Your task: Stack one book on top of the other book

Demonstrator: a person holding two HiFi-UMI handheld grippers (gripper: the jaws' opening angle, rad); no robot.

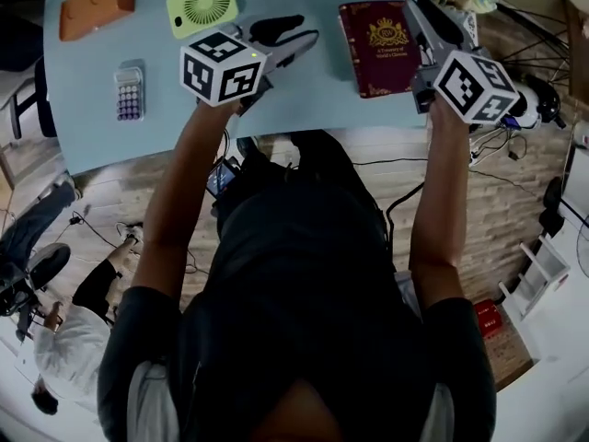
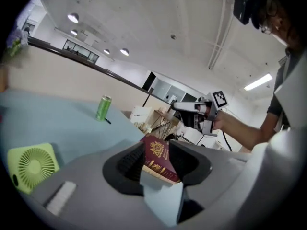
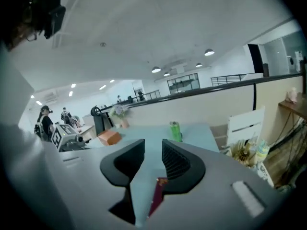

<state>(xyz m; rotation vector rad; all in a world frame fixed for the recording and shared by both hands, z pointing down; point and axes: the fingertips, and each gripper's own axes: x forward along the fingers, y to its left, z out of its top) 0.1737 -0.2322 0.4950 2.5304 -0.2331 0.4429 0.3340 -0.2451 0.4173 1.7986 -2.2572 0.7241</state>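
On the light-blue tabletop [image 1: 83,136], the maroon hardcover book with a gold crest [image 1: 378,49] lies flat between both grippers. Left gripper [image 1: 293,37]: jaws apart, empty, left of the book. Right gripper [image 1: 433,17]: jaws partly apart, empty, over the book's right edge.

Maroon gilt-crested book [image 1: 377,49] flat on blue table [image 1: 83,136]

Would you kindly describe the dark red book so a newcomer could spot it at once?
Find the light blue table. On its right half lies the book, right of a green fan. It alone is dark red with a gold crest.
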